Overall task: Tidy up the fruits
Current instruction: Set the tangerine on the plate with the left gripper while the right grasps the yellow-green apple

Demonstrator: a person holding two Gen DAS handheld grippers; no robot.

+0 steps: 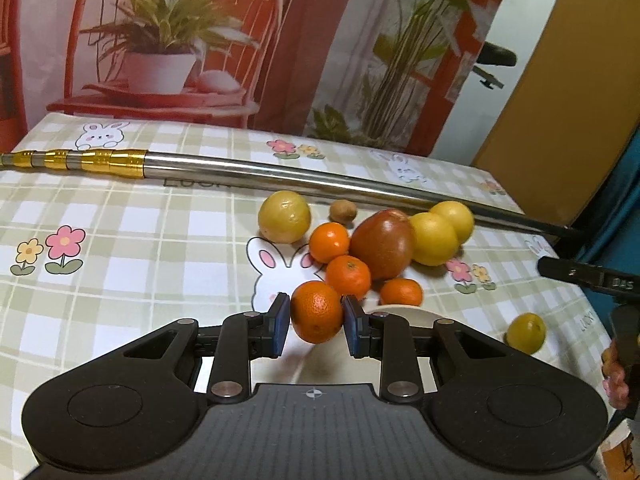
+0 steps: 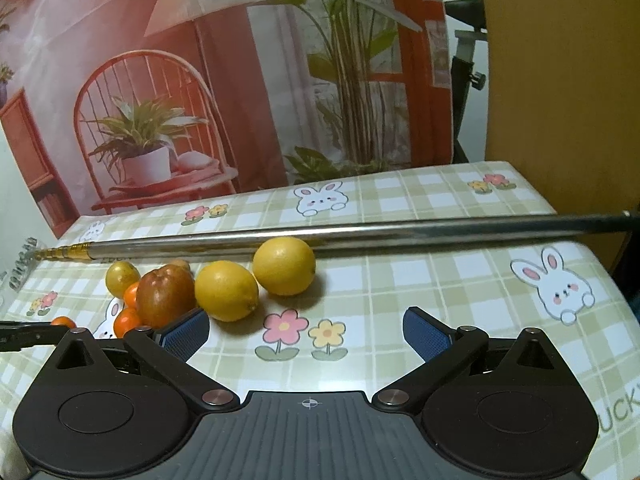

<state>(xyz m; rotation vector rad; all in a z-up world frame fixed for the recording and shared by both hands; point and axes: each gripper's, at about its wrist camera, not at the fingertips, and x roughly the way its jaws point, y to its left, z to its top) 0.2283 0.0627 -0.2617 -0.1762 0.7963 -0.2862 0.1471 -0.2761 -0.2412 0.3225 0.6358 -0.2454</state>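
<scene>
The left gripper has its jaws shut on an orange, squeezing it at its two sides. It looks lifted a bit off the worktop. An orange is round, light and firm, with a bumpy skin that should not slip. Hold it at the widest part and do not press too hard.

At 12 o'clock lies a pile: three small oranges, a red-brown fruit, two lemons and a lime. At 3 o'clock sits another lime. Farther back lies a metal pole.

The right gripper has its jaws wide open and holds nothing.
</scene>
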